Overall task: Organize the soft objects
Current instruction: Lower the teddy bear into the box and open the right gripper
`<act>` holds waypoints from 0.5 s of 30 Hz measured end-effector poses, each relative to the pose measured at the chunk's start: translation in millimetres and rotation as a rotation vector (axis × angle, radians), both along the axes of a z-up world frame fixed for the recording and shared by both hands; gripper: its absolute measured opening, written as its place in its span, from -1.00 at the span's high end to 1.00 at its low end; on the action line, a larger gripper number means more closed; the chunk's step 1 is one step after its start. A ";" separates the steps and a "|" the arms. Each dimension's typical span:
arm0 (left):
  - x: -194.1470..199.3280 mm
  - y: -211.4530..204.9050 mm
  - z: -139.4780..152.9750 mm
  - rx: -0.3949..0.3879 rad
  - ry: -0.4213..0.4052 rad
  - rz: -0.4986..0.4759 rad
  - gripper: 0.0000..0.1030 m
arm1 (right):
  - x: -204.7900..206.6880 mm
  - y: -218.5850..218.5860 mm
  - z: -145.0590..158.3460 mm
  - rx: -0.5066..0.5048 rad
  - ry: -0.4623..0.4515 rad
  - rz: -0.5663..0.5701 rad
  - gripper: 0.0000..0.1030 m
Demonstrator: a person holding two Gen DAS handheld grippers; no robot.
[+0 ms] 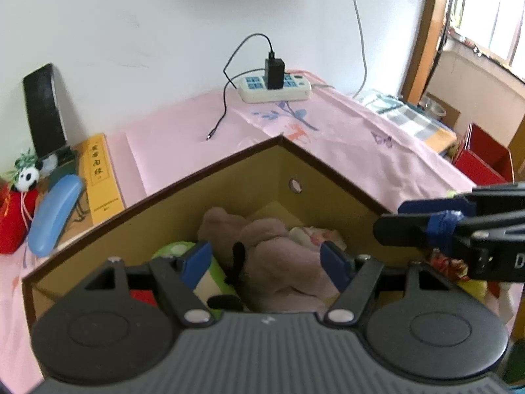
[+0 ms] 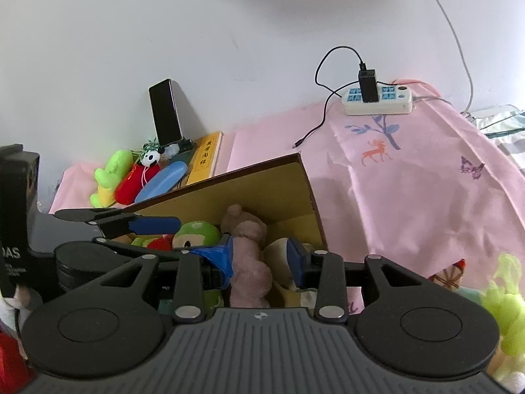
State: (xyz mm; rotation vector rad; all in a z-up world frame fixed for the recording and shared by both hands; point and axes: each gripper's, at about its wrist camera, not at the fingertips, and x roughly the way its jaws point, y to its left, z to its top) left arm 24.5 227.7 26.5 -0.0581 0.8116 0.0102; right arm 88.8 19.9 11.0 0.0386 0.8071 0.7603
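A brown-rimmed cardboard box [image 1: 210,193] stands on the pink cloth and holds soft toys. A mauve plush [image 1: 279,262] lies in its middle, beside a green and white toy [image 1: 210,282], with a small white and pink plush [image 1: 311,234] behind. My left gripper [image 1: 264,261] hovers over the box, open wide, with nothing in its jaws. My right gripper [image 2: 259,259] hangs over the box's right side; its jaws stand a narrow gap apart and look empty. The mauve plush [image 2: 249,262] shows beyond them, down in the box.
Left of the box lie a green and yellow plush [image 2: 111,174], a red plush with a panda [image 2: 131,187], a blue case [image 1: 54,213] and a yellow book [image 1: 100,177]. A phone on a stand [image 1: 44,111] leans on the wall. A power strip [image 1: 275,90] sits behind. A fuzzy yellow-green toy [image 2: 505,302] lies right.
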 end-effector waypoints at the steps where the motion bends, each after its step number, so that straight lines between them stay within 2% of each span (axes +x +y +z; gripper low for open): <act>1: -3.2 -1.7 3.0 -0.006 -0.009 0.008 -0.42 | -1.4 -1.8 0.8 -0.001 -0.003 -0.004 0.63; 9: -23.4 -21.0 17.1 -0.024 -0.020 0.084 -0.42 | -15.7 -22.6 6.7 0.005 -0.013 -0.035 0.63; 15: -35.7 -42.5 20.4 0.033 -0.010 0.138 -0.43 | -30.4 -34.2 9.2 -0.002 -0.038 -0.054 0.63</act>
